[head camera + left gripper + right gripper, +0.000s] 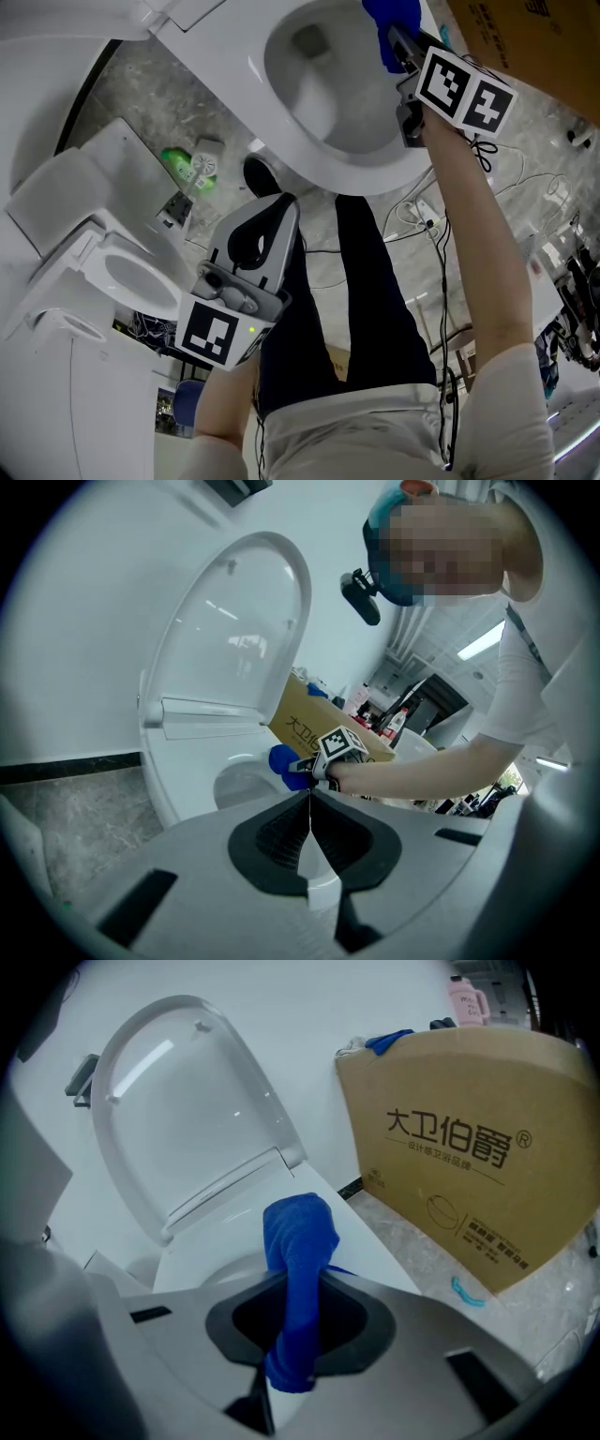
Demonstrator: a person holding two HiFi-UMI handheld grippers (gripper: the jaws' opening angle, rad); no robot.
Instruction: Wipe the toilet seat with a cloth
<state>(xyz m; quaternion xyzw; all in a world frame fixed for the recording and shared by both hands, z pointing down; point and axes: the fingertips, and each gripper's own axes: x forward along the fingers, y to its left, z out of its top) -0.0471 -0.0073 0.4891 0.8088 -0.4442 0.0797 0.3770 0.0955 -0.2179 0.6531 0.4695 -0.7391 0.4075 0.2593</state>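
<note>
A white toilet with its lid (178,1101) raised fills the top of the head view, and its seat rim (375,173) circles the bowl. My right gripper (398,42) is shut on a blue cloth (386,21) at the seat's far right side. In the right gripper view the cloth (298,1241) stands up between the jaws over the seat (370,1251). The left gripper view shows the cloth (284,766) resting at the seat's edge. My left gripper (272,220) hangs low by the person's legs, away from the toilet, shut and empty (309,803).
A brown cardboard box (469,1147) stands on the marble floor right of the toilet. A second white toilet (122,272) stands at the left. A green and white item (192,167) lies on the floor between them. Cables (422,216) run across the floor near the person's legs.
</note>
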